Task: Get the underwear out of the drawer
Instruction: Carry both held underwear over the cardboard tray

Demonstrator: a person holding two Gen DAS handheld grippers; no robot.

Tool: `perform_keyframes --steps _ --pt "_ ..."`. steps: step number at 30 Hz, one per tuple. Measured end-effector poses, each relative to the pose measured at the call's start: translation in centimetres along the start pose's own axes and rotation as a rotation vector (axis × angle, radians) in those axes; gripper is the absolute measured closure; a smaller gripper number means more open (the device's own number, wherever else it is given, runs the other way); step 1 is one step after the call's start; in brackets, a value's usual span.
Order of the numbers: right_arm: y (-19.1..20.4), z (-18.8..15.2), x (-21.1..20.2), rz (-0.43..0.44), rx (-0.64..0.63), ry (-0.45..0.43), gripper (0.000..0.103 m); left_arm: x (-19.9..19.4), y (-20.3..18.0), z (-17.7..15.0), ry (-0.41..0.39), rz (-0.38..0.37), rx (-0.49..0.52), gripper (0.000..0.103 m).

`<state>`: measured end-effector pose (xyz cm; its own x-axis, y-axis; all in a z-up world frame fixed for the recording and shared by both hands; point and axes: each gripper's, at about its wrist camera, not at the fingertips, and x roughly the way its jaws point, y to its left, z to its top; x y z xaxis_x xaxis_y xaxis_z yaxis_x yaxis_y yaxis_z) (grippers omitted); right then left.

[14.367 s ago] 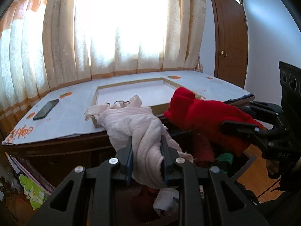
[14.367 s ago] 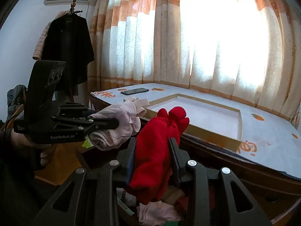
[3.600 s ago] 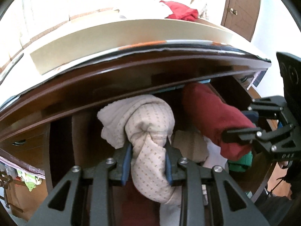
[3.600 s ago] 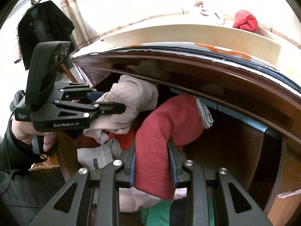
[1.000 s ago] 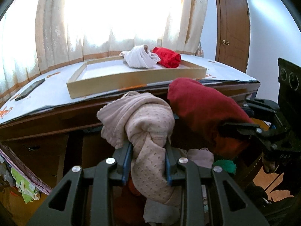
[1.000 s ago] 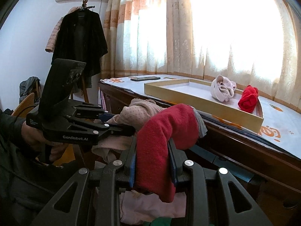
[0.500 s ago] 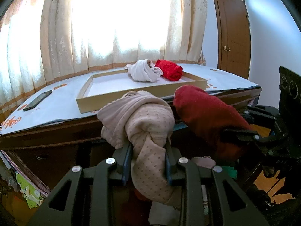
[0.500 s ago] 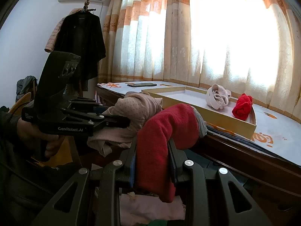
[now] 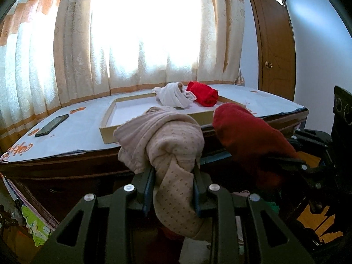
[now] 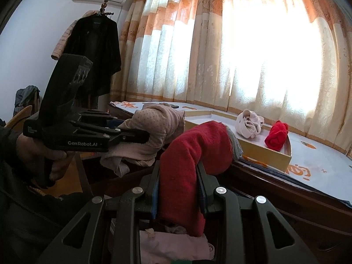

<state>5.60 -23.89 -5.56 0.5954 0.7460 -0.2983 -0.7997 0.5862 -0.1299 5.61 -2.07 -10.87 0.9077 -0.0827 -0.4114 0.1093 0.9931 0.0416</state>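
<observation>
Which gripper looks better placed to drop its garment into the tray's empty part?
Probably the left gripper: its beige garment sits before the tray's bare near end. The right gripper's red garment faces the end already holding two bundles.

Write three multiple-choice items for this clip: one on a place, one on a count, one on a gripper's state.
1. Where does the phone lie? A in the tray; B on the tabletop left of the tray; C on the floor.
2. How many garments lie in the tray? A two; B none; C four.
3. The right gripper is: A open and empty; B shut on the dotted beige garment; C shut on the red garment.

Key: B, it rests on the white cover beside the tray; A, one whitish and one red bundle; C, red cloth is pinched between its fingers.
</observation>
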Motion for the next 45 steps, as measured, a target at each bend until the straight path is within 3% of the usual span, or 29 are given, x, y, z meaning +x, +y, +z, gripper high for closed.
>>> perform_keyframes --steps 13,45 --pt "0.1 1.6 -0.8 -0.048 -0.019 -0.073 0.072 -1.0 0.3 0.7 -0.059 0.032 0.009 0.076" --pt "0.6 3.9 0.0 -0.078 -0.097 -0.115 0.072 -1.5 1.1 3.0 -0.135 0.069 0.063 0.076"
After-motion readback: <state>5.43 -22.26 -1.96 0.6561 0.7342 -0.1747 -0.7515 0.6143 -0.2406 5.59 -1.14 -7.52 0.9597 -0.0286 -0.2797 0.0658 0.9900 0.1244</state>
